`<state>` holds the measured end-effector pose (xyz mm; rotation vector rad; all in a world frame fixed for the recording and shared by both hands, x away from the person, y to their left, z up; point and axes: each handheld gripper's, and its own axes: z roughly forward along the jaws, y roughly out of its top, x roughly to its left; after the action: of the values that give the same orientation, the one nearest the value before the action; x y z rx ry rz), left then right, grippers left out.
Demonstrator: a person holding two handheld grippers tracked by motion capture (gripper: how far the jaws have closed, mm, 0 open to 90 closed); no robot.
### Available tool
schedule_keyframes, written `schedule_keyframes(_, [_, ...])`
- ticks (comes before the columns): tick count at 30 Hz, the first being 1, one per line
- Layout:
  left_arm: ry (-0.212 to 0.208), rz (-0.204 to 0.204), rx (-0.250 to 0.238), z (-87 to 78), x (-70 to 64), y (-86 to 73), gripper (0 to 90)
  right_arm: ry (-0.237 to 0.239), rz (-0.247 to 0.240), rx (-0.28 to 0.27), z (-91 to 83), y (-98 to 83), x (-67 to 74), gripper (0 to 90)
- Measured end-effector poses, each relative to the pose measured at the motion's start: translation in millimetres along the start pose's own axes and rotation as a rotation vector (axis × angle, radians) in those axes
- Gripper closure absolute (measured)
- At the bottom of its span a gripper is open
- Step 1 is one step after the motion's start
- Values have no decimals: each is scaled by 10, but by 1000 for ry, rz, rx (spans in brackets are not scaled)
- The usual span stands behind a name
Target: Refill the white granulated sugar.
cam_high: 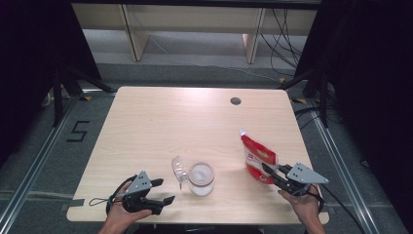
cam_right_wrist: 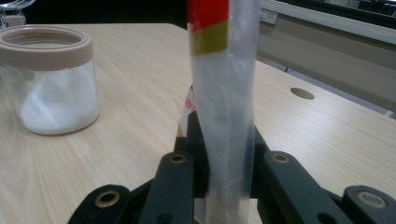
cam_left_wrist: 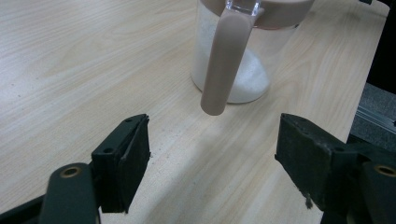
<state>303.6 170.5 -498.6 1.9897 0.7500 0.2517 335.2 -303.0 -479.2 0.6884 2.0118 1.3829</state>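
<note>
While clamped low in the right gripper (cam_high: 271, 171) near the table's (cam_high: 146, 122) right edge, soft red-and-clear plastic pouch (cam_high: 258, 157), likely floppy and slippery, best pinched mid-body; left gripper (cam_high: 163, 191) released.

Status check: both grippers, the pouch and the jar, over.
Right gripper shut on red pouch, upright. Left gripper open, empty, near the open jar. Path between them bare.

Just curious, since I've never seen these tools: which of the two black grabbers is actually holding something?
The right gripper, at the table's right edge: its jaws pinch the red and white pouch. The left gripper stands open, nothing between its jaws, facing the jar.
</note>
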Motion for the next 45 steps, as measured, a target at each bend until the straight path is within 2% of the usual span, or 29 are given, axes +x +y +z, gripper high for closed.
schedule_keyframes(1, [4, -27, -1, 3, -14, -6, 254, 4, 18, -1, 0, -9, 16, 794])
schedule_keyframes(4, [-1, -3, -2, 0, -2, 1, 254, 7, 13, 0, -11, -11, 20, 794])
schedule_keyframes(6, [1, -4, -2, 1, -2, -1, 254, 4, 5, -1, -17, -14, 16, 793])
schedule_keyframes(7, [1, -4, -1, 1, -3, -1, 254, 3, 23, 10, -27, -10, 21, 793])
schedule_keyframes(12, [2, -3, 1, 2, -2, -1, 254, -8, 50, 23, -72, -38, 5, 789])
schedule_keyframes(16, [4, -21, 2, 6, -12, -6, 254, -20, 37, 19, -101, -53, -1, 787])
schedule_keyframes(18, [5, -22, 2, 6, -14, -7, 254, -21, 75, 37, -118, -61, 18, 786])
schedule_keyframes(21, [5, -22, 1, 7, -12, -6, 254, -24, 64, 41, -132, -67, -2, 781])
schedule_keyframes(22, [11, -21, 3, 5, -15, -6, 254, -23, 82, 34, -130, -72, 3, 776])
schedule_keyframes(23, [7, -21, 2, 6, -14, -6, 254, -25, 106, 50, -146, -75, 5, 772])
schedule_keyframes(24, [1, -25, -3, 10, -17, -6, 254, -21, 108, 42, -145, -82, -7, 767])
schedule_keyframes(25, [5, -25, -2, 8, -20, -5, 254, -29, 136, 50, -160, -82, 8, 761])
schedule_keyframes(27, [7, -24, 0, 8, -22, -3, 254, -25, 115, 43, -161, -86, -6, 753])
schedule_keyframes(29, [3, -27, 0, 13, -21, -3, 254, -9, 129, 44, -156, -84, 4, 737])
schedule_keyframes(30, [2, -27, -2, 14, -21, -3, 254, -25, 121, 40, -161, -80, 1, 731])
schedule_keyframes(31, [6, -25, -1, 12, -23, -2, 254, -24, 151, 49, -169, -76, 24, 724])
schedule_keyframes(32, [5, -25, -1, 12, -23, -2, 254, -30, 108, 35, -157, -76, -2, 718])
schedule_keyframes(35, [0, -28, -4, 15, -21, -6, 254, -31, 111, 36, -161, -71, 4, 701])
schedule_keyframes(37, [12, -3, 19, 4, 2, -3, 254, -38, 123, 24, -164, -64, 21, 681])
schedule_keyframes(38, [11, -5, 16, 6, 0, -4, 254, -45, 121, 20, -170, -59, 24, 668])
schedule_keyframes(39, [8, -12, 12, 8, -6, -4, 254, -30, 119, 27, -173, -55, 20, 660])
schedule_keyframes(40, [0, -29, -2, 15, -22, -4, 254, -36, 116, 35, -185, -48, 28, 654])
schedule_keyframes(41, [0, -25, -2, 15, -20, -3, 254, -30, 118, 31, -184, -47, 27, 647])
schedule_keyframes(42, [0, -26, -2, 16, -20, -3, 254, -36, 99, 26, -188, -47, 15, 635])
schedule_keyframes(45, [0, -30, -1, 16, -22, -5, 254, -48, 107, 13, -185, -39, 24, 580])
